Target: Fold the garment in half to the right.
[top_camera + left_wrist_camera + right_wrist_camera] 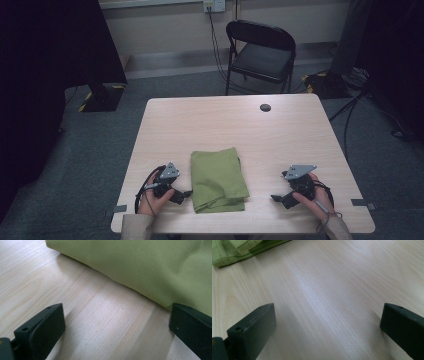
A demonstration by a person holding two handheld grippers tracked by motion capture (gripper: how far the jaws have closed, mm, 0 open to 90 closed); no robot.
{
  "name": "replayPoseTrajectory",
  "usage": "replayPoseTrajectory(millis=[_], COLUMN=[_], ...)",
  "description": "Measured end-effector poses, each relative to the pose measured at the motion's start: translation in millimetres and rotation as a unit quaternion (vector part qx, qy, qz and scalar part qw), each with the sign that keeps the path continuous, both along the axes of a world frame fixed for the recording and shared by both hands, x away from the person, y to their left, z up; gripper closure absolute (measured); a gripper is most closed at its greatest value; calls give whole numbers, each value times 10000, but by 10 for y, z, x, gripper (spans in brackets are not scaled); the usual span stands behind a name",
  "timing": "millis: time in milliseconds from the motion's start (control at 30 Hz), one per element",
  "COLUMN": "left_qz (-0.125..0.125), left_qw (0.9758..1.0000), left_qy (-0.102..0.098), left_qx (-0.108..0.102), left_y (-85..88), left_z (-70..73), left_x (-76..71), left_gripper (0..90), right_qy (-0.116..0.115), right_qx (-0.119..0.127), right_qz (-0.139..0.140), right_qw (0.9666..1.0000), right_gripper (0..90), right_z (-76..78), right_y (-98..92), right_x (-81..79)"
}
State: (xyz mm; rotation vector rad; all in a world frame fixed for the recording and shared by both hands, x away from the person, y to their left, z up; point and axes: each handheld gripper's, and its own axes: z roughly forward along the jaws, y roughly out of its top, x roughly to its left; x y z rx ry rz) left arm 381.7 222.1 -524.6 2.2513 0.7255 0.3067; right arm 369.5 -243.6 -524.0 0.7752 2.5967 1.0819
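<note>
The folded green cloth (218,179) lies flat near my edge of the table (225,120), and everything else I place against it. Its layered, hemmed edges face me and to my right; the fold along its left side looks smooth and closed. My left gripper (181,194) rests just beside that left edge, jaws spread wide with bare wood between them, one jaw tip almost at the cloth's fold (140,267). My right gripper (278,198) sits well apart from the cloth on its right side, jaws also wide open, holding nothing, with the cloth's loose corner (229,252) off ahead.

To take hold well, I judge I should slide one jaw low along the wood and under the edge (not press down on top), so the pinch catches the layers I mean to lift. The right gripper needs to close in on the corner first. Beyond the cloth, a small dark disc (265,107) sits at the far edge.
</note>
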Motion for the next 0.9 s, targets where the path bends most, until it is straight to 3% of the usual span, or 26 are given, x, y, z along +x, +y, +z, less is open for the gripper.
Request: replayPoseTrajectory(millis=[900], left_qz=[6], left_qw=[10000], left_qy=[0], left_qx=[-6], left_y=[0], left_z=[-1], left_x=[2], left_gripper=[0], right_qy=[6], right_qx=[22], right_qz=[-119], right_qw=[9999], right_gripper=[0], right_z=[1], right_y=[-190], right_x=[-2])
